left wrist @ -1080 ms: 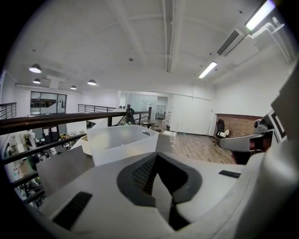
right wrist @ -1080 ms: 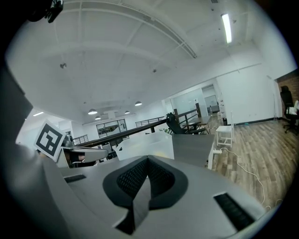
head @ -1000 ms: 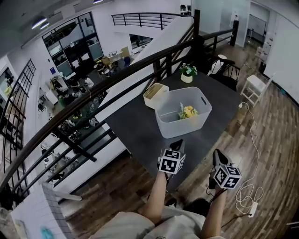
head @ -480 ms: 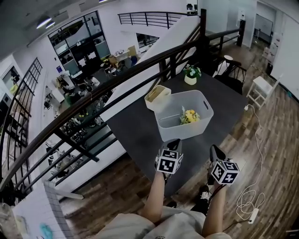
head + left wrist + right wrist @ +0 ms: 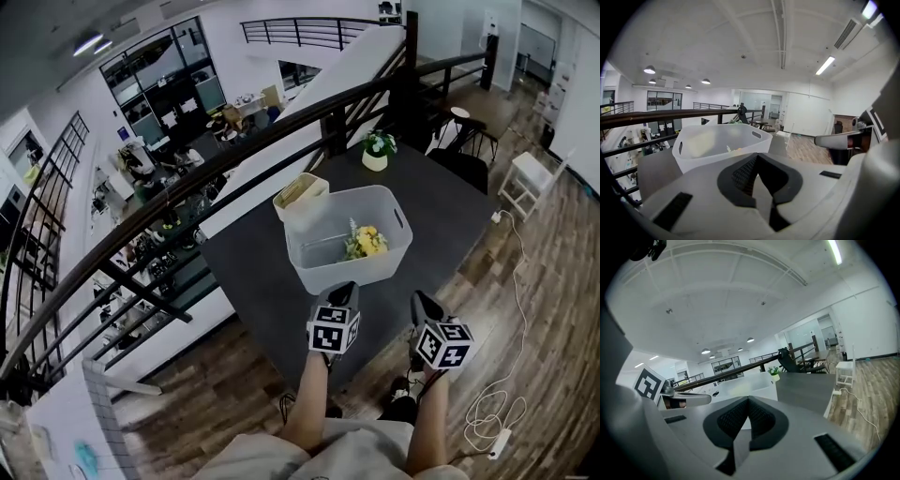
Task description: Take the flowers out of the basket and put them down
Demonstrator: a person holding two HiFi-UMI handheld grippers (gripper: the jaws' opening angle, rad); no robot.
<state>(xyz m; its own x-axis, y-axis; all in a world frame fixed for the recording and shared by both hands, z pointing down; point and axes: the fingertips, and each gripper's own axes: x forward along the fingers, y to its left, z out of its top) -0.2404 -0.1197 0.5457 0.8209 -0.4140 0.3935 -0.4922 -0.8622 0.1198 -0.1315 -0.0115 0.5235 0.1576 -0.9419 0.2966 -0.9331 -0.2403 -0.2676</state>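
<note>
Hovering closed and empty near the basket (image 5: pixel 328 274).
At the near edge of the table (image 5: pixel 248 272), left gripper (image 5: pixel 345 292) and right gripper (image 5: pixel 419 302) sit side by side; yellow flowers (image 5: pixel 364 242) lie inside the basket beyond.

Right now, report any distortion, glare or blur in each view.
Head view: fisheye bends the railing into an arc; even light, the basket sharp. Left gripper view: black round vignette, ceiling strip light glares, the left gripper soft up close. Right gripper view: same vignette, the right gripper likewise soft.
</note>
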